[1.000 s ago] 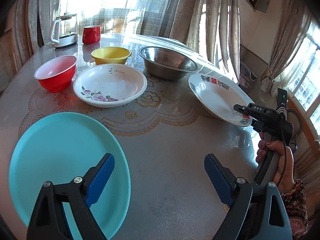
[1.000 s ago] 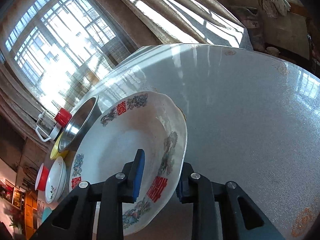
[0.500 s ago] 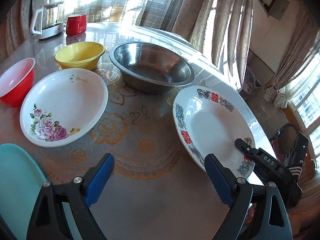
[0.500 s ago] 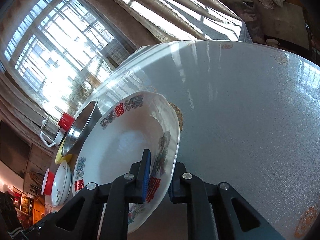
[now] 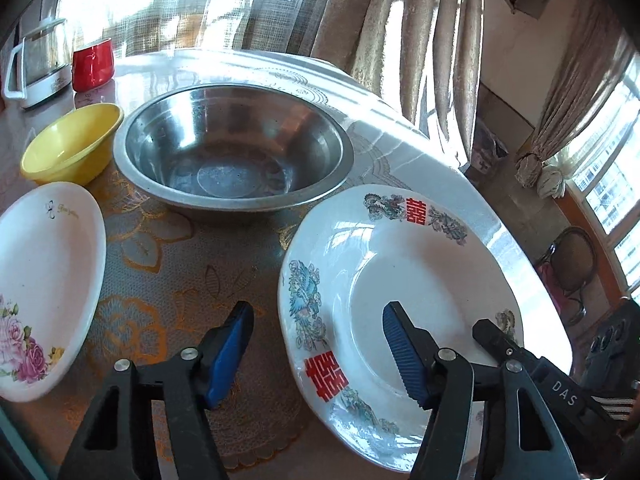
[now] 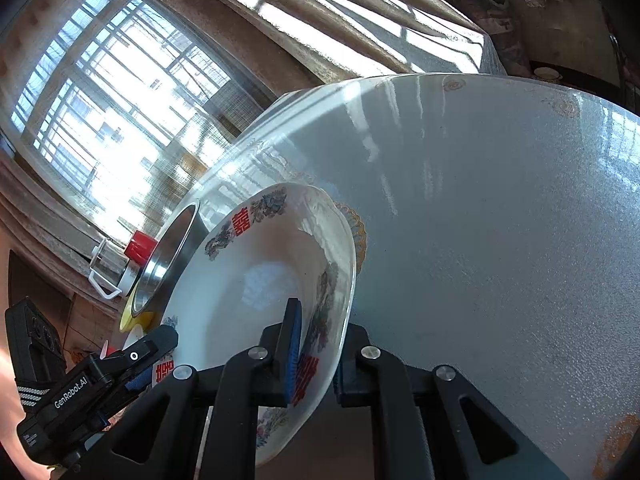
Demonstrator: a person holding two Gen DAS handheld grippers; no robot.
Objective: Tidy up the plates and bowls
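Observation:
A white plate with red characters and bird prints (image 5: pixel 404 280) lies tilted on the table's right side, its right edge lifted. My right gripper (image 6: pixel 316 356) is shut on that plate's rim (image 6: pixel 332 320); it also shows in the left wrist view (image 5: pixel 492 336). My left gripper (image 5: pixel 316 344) is open and straddles the plate's near-left rim, one finger over the plate's inside, the other over the table. A steel bowl (image 5: pixel 232 156) stands behind the plate. A white rose plate (image 5: pixel 44 280) lies at the left, a yellow bowl (image 5: pixel 72 148) behind it.
A red mug (image 5: pixel 92 64) and a glass kettle (image 5: pixel 40 64) stand at the far left of the round table (image 6: pixel 500 240). Curtains and windows lie beyond the far edge. A chair (image 5: pixel 568 272) stands off the table's right side.
My left gripper has moved right and forward from the teal plate to the red-character plate, and its jaws have narrowed. My right gripper has closed on the plate's rim and tilted it up.

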